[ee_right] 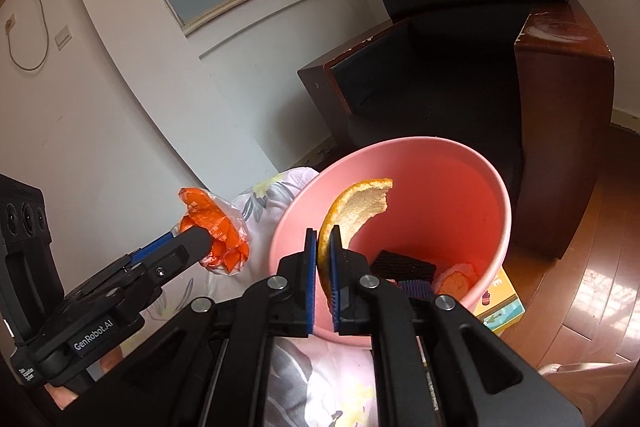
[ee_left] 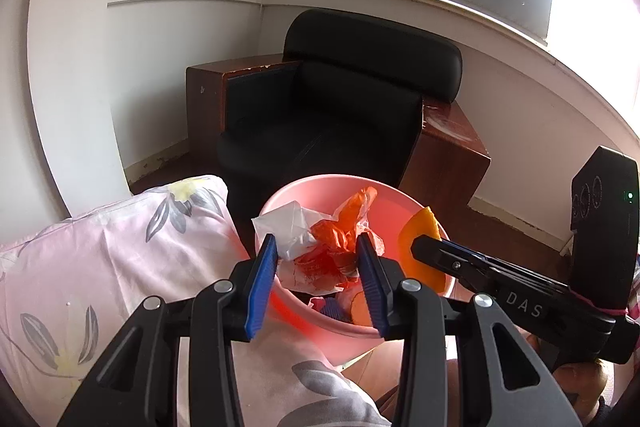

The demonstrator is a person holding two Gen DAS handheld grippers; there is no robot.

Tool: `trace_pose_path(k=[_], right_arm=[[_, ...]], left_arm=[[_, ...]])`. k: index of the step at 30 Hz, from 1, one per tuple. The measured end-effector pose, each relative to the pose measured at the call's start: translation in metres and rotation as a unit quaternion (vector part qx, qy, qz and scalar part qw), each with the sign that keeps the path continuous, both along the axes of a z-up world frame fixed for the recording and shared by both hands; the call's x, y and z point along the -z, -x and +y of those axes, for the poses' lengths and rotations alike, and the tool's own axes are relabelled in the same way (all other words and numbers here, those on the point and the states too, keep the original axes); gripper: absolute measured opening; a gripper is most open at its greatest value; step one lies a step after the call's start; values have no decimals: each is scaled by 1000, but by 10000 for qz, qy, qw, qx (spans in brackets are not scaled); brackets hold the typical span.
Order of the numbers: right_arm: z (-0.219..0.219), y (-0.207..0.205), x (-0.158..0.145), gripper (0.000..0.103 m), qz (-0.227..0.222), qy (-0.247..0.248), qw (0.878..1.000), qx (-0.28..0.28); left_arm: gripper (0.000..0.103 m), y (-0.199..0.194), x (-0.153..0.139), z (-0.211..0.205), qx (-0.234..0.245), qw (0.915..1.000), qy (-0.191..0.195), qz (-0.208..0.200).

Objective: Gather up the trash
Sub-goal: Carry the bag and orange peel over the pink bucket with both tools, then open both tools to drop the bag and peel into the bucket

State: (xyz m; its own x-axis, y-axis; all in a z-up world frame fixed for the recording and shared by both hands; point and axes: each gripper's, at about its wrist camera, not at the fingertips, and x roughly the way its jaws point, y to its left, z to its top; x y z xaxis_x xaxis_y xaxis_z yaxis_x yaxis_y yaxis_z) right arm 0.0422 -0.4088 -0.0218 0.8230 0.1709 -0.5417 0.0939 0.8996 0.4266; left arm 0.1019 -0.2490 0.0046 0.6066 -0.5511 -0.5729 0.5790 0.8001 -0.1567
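A pink bin [ee_left: 280, 201] [ee_right: 496, 195] stands beside the bed. My left gripper [ee_left: 316, 247] holds a crumpled orange and white plastic bag [ee_left: 340, 239] [ee_right: 216, 223] at the bin's rim, its jaws wide around the bag. My right gripper [ee_right: 323, 239] is shut on an orange peel [ee_right: 360, 203] [ee_left: 420, 231] over the bin's mouth. Dark and orange scraps [ee_right: 404, 265] lie at the bin's bottom.
A pink floral pillow [ee_left: 100, 251] and bedding lie left of the bin. A black armchair [ee_left: 340, 99] with wooden sides stands behind it. A small colourful box [ee_right: 502, 301] lies on the wood floor [ee_right: 592, 247] to the right of the bin.
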Motion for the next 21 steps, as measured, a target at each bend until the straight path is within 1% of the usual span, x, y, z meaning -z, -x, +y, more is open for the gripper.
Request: trace_pose_path(k=[10, 16, 21], right_arm=[[-11, -6, 20, 7, 259, -18, 9996, 122], [-15, -14, 27, 7, 382, 31, 9992, 150], [-15, -19, 33, 7, 469, 121, 9987, 159]], left_arm=[[40, -25, 31, -39, -5, 9992, -301, 259], [40, -33, 46, -55, -33, 9980, -564, 281], [40, -40, 52, -64, -53, 9972, -681, 302]])
